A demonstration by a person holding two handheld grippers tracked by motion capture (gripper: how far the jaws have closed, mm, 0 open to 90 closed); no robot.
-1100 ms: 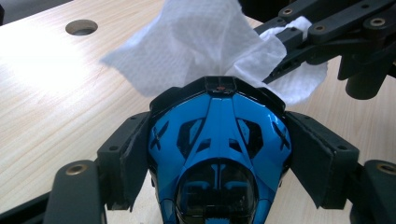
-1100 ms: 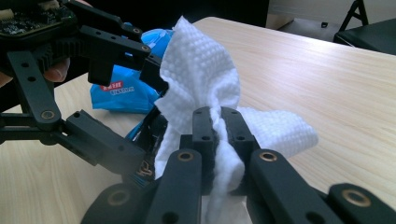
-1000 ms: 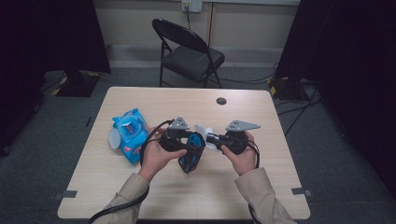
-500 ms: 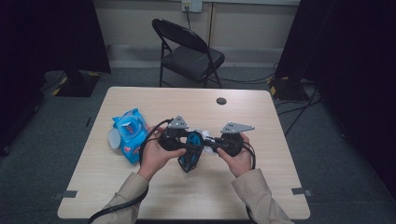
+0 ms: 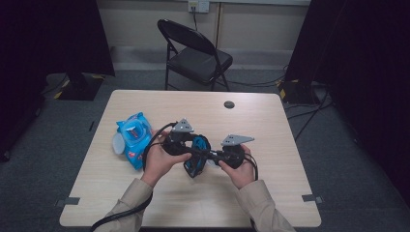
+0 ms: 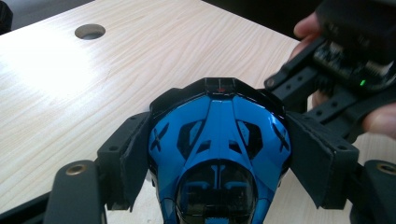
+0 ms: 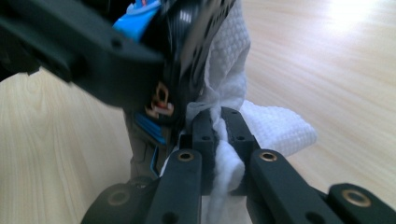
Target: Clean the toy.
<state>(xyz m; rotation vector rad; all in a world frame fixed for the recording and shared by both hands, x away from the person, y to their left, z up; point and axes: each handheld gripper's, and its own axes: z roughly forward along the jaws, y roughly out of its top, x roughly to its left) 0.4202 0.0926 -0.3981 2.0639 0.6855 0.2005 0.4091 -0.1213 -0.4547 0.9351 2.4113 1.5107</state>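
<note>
While clamped, blue car (image 6: 217,140) (unlabelled) meets cloth (image 7: 275,128).

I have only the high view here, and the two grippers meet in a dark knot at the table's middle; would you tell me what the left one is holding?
Observer: The left gripper is clamped on a glossy blue and black toy vehicle shell, one pad on each flank.
Operator: Thank you. And is the right one holding anything?
Observer: Yes, the right gripper is shut on a white textured cloth.
Operator: Is that cloth touching the toy?
Observer: In the right gripper view the cloth lies against the toy's black edge, beside the left gripper's jaw.
</note>
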